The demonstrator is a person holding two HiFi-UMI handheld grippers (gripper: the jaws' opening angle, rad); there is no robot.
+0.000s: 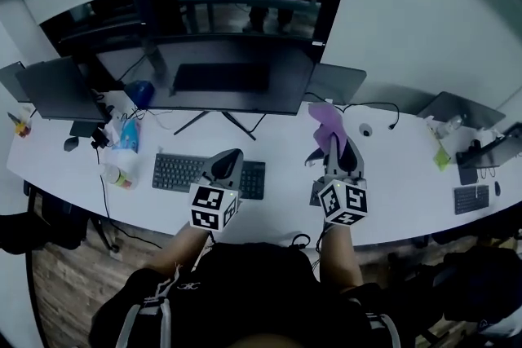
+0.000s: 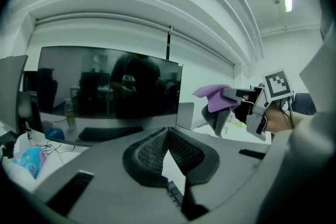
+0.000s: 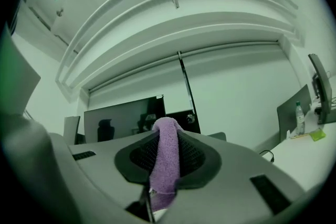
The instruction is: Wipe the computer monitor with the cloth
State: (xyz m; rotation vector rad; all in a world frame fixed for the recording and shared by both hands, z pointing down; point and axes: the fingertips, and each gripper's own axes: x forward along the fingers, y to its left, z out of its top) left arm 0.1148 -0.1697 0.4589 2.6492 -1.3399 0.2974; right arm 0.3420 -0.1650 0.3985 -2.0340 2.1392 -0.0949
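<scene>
We see the right hand-held gripper (image 1: 342, 149) clamped on the purple cloth (image 1: 326, 120). In the right gripper view the cloth runs between both jaws and sticks out over their tips. The cloth is held above the table (image 1: 277, 134), near the lower right corner of the monitor (image 1: 232, 73), whose screen is dark. The left hand-held gripper (image 1: 230, 161) hovers over the keyboard (image 1: 175, 173). Its jaws are together at the tips, with nothing between them.
</scene>
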